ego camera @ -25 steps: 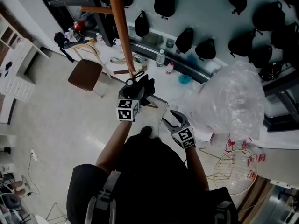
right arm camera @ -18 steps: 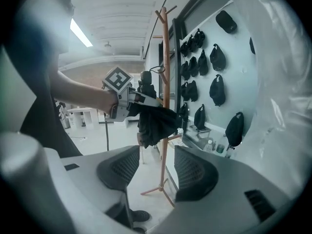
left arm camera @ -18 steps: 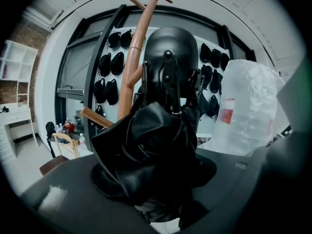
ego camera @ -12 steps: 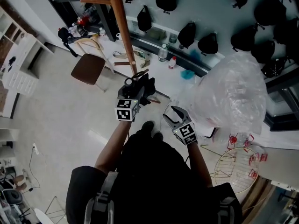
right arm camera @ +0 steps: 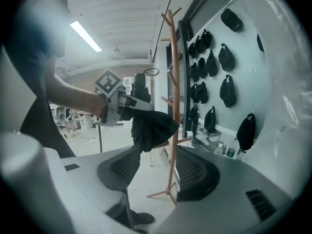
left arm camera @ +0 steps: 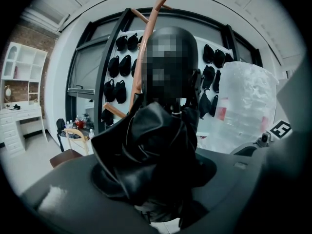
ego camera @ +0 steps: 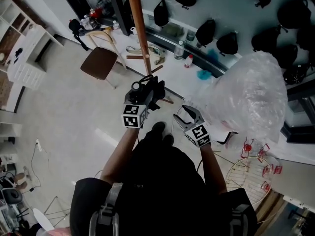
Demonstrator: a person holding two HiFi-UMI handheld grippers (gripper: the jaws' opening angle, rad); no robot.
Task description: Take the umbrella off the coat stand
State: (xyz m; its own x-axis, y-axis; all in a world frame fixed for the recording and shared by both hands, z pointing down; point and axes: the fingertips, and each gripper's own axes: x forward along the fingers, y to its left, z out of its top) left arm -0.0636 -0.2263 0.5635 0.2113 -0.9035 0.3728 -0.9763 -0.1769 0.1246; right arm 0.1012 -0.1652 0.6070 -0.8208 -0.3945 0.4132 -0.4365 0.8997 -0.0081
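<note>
The umbrella [left arm camera: 150, 152] looked to me like a light, soft thing, a small folding kind. Its loose cloth would likely give and slide under a squeeze, so I judged the firm core under the folds, or the handle end, the better place to take hold than the slack fabric alone. It should bear a firm clamp without harm, though the thin ribs inside might bend if wrung. It was black, collapsed short, with its canopy bunched in glossy, crumpled pleats that flared out to one side, and a thin cord loop stood up at its top. The left gripper [ego camera: 144, 95] had its jaws clamped on that bundle, holding it out in front of the person. It hung close beside the wooden pole of the coat stand [right arm camera: 170, 106], apparently clear of the pegs. From where I stood I could not tell whether the cloth brushed the pole. The right gripper [ego camera: 186, 113] hung nearby with its jaws apart and nothing between them.
</note>
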